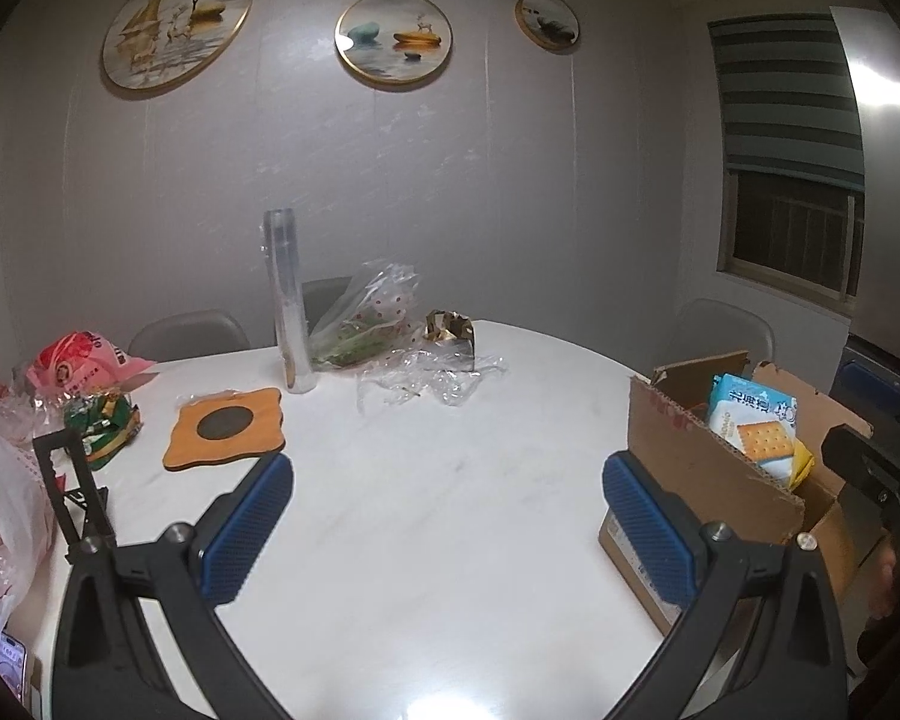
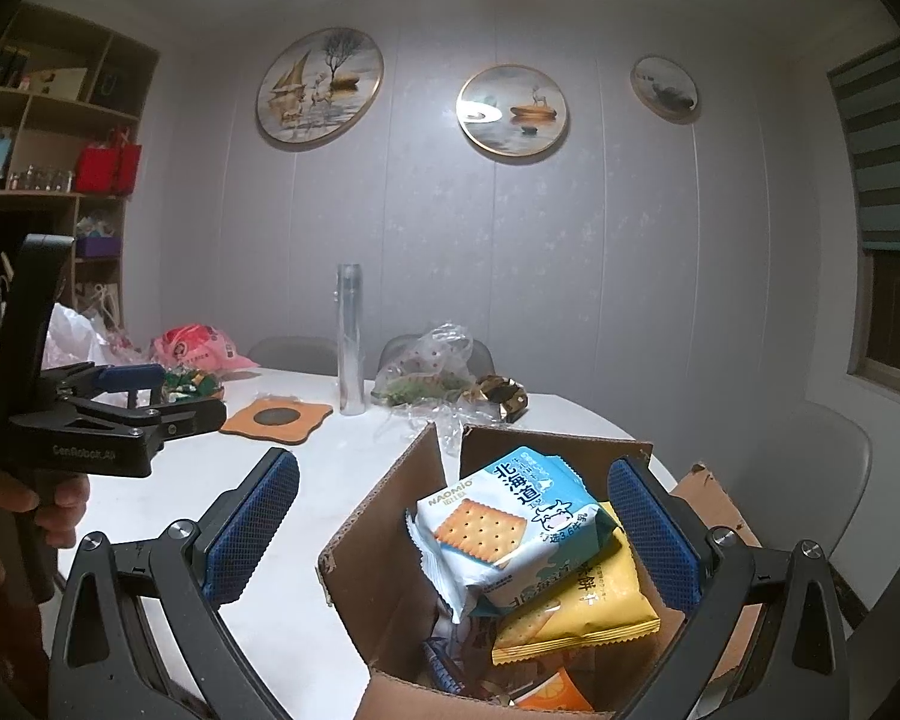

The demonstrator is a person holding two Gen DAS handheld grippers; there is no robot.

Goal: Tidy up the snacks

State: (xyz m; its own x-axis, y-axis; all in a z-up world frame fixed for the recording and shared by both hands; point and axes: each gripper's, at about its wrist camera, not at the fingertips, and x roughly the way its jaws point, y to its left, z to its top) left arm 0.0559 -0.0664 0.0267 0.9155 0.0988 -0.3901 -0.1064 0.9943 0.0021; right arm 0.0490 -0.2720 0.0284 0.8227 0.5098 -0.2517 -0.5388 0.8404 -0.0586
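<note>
Orange mat [image 1: 225, 427] lies beside clear tube [image 1: 289, 300].

Grey panelled wall [image 1: 450, 180] (three round pictures [image 1: 393, 38]), window blind [image 1: 786, 96].

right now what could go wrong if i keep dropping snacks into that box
The blue cracker pack already sits high in the cardboard box, leaning on the yellow pack; more on top may slide out. The box stands near the table edge, so a nudge from the right gripper, jaws open over it, might shift it off.
</note>
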